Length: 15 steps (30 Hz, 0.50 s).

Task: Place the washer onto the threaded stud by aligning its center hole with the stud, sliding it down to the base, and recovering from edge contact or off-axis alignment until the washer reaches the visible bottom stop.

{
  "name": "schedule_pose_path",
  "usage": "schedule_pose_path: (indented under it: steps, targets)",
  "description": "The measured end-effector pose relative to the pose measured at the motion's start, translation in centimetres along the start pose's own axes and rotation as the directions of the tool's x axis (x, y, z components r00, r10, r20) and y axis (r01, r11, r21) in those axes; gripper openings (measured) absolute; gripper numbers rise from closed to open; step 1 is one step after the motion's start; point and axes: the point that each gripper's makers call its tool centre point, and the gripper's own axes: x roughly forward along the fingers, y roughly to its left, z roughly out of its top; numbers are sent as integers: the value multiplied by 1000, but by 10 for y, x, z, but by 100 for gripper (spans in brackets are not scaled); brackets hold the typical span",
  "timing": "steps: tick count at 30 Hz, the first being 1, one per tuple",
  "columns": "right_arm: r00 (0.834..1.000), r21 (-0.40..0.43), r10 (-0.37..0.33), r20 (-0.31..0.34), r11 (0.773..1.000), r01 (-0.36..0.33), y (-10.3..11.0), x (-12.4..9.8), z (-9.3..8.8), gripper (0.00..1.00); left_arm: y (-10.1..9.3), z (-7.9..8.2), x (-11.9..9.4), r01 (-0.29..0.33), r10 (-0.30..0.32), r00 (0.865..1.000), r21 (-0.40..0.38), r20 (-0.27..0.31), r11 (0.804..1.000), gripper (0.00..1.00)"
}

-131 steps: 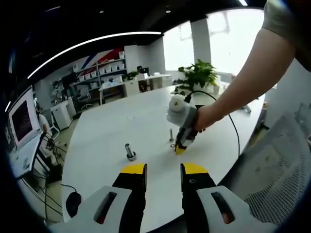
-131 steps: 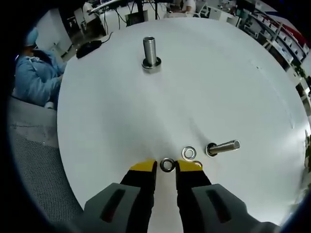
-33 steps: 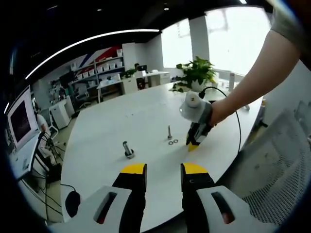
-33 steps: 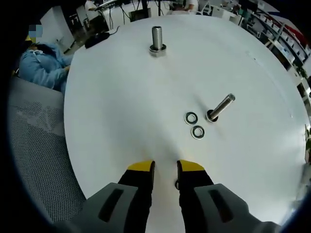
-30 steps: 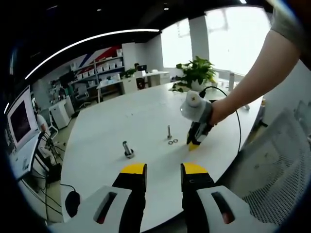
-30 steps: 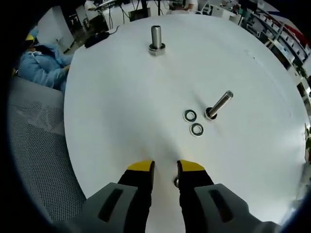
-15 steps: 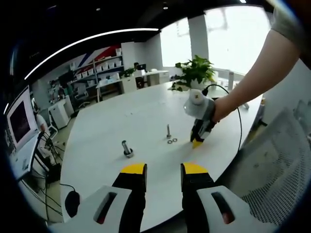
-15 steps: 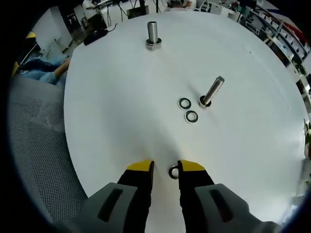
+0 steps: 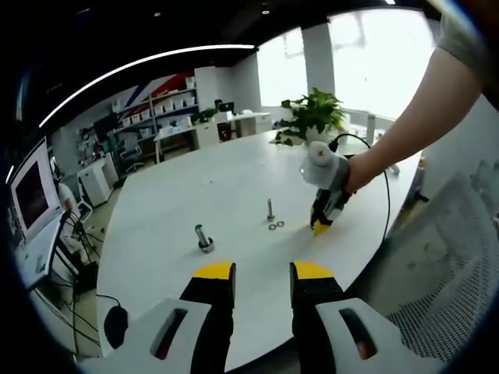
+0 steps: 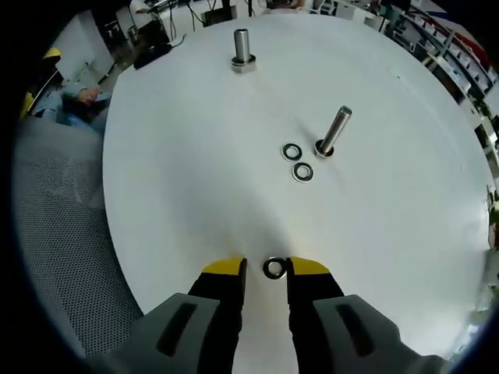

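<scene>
Washer sits clamped at the tips of your right gripper, above the table, well short of the stud and two loose washers. Your left gripper hangs back, jaws apart, its view catching the right gripper near the stud and a second stud.

A dark metal washer sits between the yellow tips of the right hand-held gripper, touching the right-hand tip, its hole facing the camera. Well ahead, the slim grey stud stands upright on the white tabletop. Two more washers lie flat just beside its base, touching each other.
</scene>
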Motion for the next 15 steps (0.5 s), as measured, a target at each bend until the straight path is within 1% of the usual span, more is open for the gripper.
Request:
schedule_pose_path:
  steps: [15]
  targets:
    - [1000, 11, -4, -8, 1000, 4, -2, -2, -8, 23, -1, -1, 0, 2, -2, 1000, 1, -4, 1000, 26]
